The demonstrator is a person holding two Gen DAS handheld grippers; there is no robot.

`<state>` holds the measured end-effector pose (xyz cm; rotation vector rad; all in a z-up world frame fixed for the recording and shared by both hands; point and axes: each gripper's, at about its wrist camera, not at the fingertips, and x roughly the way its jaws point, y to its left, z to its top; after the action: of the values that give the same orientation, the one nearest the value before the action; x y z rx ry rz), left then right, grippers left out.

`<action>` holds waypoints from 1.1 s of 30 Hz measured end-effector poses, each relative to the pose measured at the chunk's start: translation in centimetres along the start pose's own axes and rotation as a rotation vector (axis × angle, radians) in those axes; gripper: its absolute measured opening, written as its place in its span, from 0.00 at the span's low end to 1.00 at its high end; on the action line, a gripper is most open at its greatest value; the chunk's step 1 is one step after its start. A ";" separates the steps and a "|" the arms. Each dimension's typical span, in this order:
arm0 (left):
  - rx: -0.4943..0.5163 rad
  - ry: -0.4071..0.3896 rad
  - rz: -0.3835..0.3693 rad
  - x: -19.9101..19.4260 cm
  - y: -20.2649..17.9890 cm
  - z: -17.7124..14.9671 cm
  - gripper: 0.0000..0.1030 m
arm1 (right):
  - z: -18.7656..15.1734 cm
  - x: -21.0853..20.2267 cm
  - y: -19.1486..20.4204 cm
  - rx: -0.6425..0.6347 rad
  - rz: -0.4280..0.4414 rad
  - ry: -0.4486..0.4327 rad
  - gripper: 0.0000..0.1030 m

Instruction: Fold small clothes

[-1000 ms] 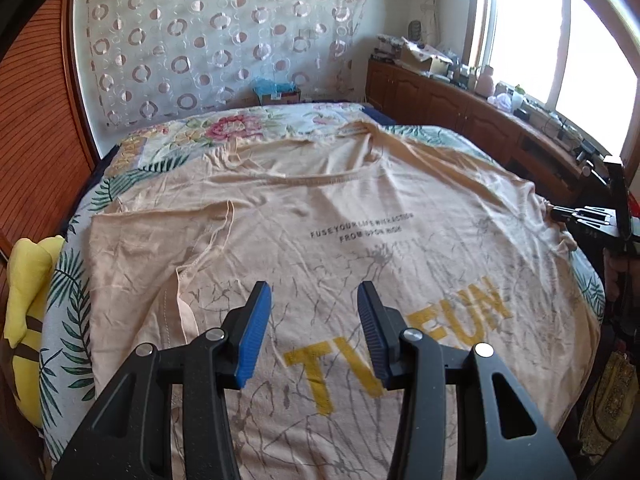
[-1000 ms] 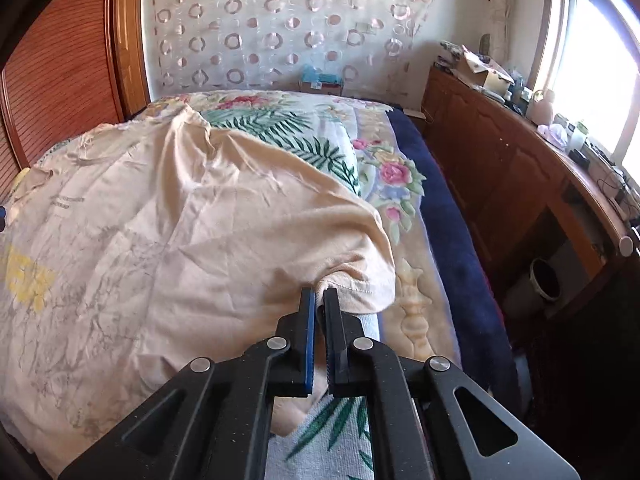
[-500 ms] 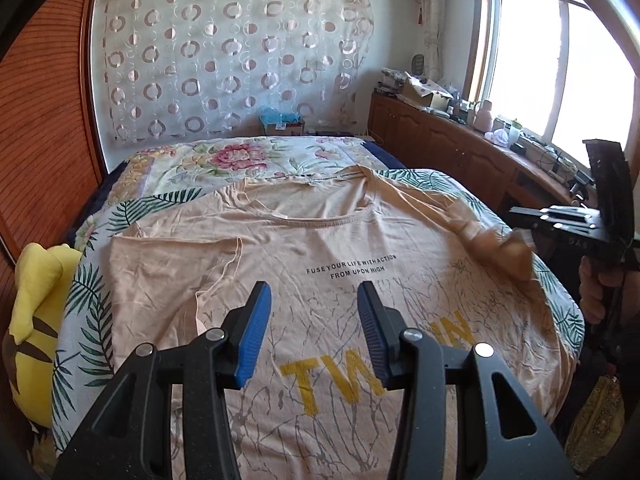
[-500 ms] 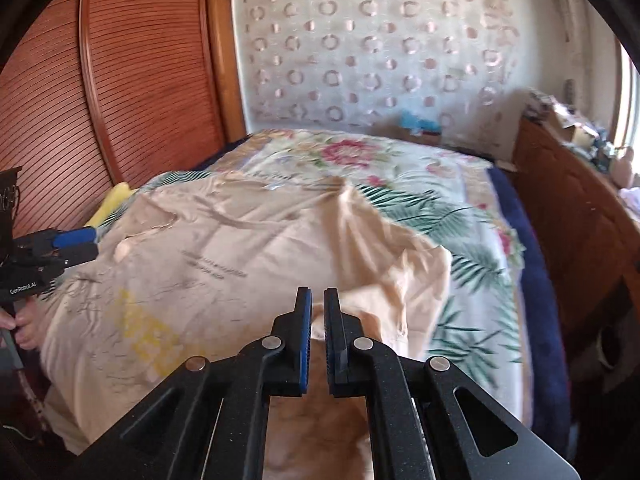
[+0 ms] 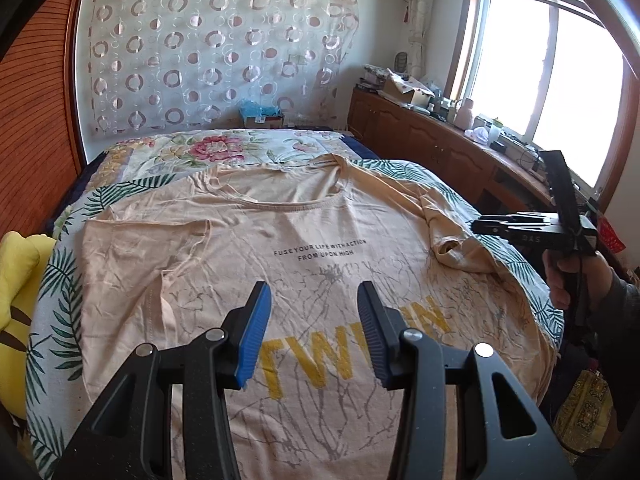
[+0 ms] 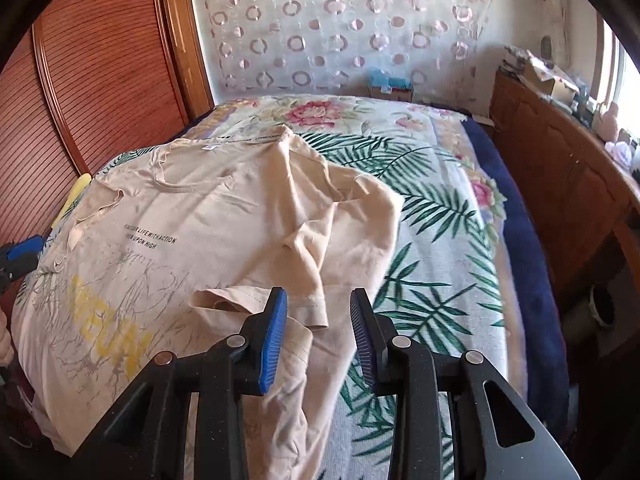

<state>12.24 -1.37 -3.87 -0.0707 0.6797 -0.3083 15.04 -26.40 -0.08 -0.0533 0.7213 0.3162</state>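
Peach T-shirt [image 5: 312,264] lies print-up across the bed [image 6: 436,216], hem at the near edge. Thin, limp jersey: light, wrinkles easily; probably best pinched at hems and sleeve cuffs. Left gripper [image 5: 314,332] spread, empty, above the print. Right gripper [image 6: 318,336] jaws have just been opening, nothing pinched. Only the right view shows the folded-in sleeve [image 6: 320,240] in full.

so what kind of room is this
Most likely a home bedroom. A peach t-shirt is spread on a bed with a floral and palm-leaf cover, a sheer circle-patterned curtain hangs on the far wall, and low wooden cabinets cluttered with household items run under a bright window.
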 end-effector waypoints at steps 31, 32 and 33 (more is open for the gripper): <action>-0.024 0.047 0.013 0.5 0.8 -1.8 0.45 | 7.7 5.3 6.7 -0.091 0.168 -0.013 0.15; -0.023 0.048 0.013 0.5 0.8 -1.8 0.45 | 7.5 5.3 6.6 -0.094 0.152 -0.011 0.25; -0.023 0.048 0.011 0.5 0.8 -1.9 0.45 | 7.2 5.2 6.2 -0.093 0.138 -0.009 0.26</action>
<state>11.59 -0.72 -5.72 -0.0822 0.7311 -0.2922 21.49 -18.03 2.27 -0.0907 0.7029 0.4813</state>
